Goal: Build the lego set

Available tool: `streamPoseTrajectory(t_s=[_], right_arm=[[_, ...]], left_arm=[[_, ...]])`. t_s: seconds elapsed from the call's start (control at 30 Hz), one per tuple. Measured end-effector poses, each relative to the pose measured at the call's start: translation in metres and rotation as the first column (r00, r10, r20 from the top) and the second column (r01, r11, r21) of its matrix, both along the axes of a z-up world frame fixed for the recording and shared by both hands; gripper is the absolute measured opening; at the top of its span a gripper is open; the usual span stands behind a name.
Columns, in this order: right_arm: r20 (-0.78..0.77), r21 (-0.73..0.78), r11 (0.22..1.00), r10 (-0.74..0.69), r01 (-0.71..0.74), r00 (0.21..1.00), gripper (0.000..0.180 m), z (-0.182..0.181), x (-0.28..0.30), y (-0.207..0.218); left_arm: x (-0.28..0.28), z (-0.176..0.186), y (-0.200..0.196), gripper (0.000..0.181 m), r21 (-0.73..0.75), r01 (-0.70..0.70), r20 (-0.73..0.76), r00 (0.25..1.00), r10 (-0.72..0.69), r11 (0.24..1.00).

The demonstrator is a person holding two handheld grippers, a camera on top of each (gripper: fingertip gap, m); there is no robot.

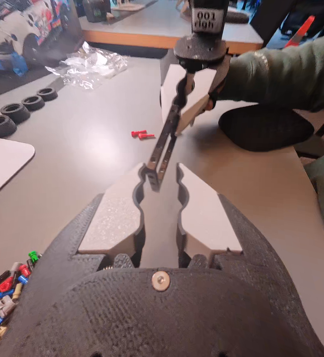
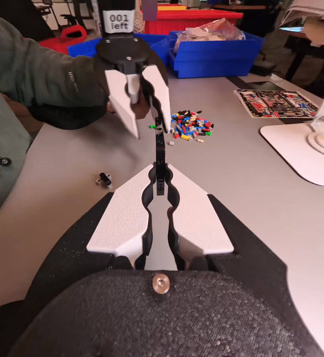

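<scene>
At frame centre, right gripper (image 2: 160, 168) fingers clamp a black beam (image 2: 160, 146) whose far end blurs against the left gripper (image 1: 160, 167), fingers apart.

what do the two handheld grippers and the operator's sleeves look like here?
Both grippers match: left gripper and right gripper have a rough black 3D-printed body with a silver screw at centre. White faceted fingers carry wavy black inner pads. Each upright black handle bears a white label with dark print. The operator wears grey-green fleece sleeves with dark cuffs.
</scene>
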State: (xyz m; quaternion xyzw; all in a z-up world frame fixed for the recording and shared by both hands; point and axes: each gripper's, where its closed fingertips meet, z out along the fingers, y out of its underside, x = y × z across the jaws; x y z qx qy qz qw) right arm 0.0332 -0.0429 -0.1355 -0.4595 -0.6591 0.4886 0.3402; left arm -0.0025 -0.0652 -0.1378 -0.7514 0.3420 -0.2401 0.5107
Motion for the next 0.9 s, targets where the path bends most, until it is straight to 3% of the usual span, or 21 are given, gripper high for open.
streamPoseTrajectory(t_s=[0.07, 0.17, 0.27, 0.37, 0.47, 0.6, 0.9], right_arm=[[-0.004, -0.029, 0.999, 0.037, -0.037, 0.999, 0.006, -0.001, 0.002, -0.006], [0.041, -0.056, 0.998, 0.036, -0.033, 0.999, 0.006, -0.013, 0.004, -0.004], [0.189, -0.001, 1.0, -0.008, 0.008, 0.982, 0.008, -0.035, 0.009, 0.003], [0.224, 0.077, 0.995, -0.073, 0.057, 0.972, 0.029, -0.026, 0.029, 0.017], [0.308, 0.214, 0.967, -0.201, 0.138, 0.93, 0.03, -0.029, 0.066, 0.044], [0.421, 0.246, 0.946, -0.299, 0.209, 0.856, 0.031, -0.053, 0.104, 0.059], [0.472, 0.252, 0.937, -0.336, 0.24, 0.815, 0.033, -0.074, 0.098, 0.062]], left_arm=[[0.0, 0.002, 0.003, 0.01, 0.009, 0.005, 0.032, 0.999, -0.006, 1.0], [0.004, -0.012, 0.001, 0.009, -0.056, 0.04, -0.008, 0.999, -0.041, 0.998], [0.009, -0.03, -0.002, 0.007, -0.122, 0.043, -0.089, 0.995, -0.054, 0.992], [0.008, -0.041, 0.001, 0.006, -0.088, 0.01, -0.224, 0.974, -0.03, 0.996], [0.01, -0.042, 0.004, 0.006, -0.081, 0.011, -0.262, 0.965, -0.032, 0.997], [0.011, -0.043, 0.008, 0.011, -0.098, 0.019, -0.253, 0.967, -0.044, 0.995], [0.008, -0.041, 0.011, 0.016, -0.107, 0.008, -0.228, 0.973, -0.032, 0.994]])
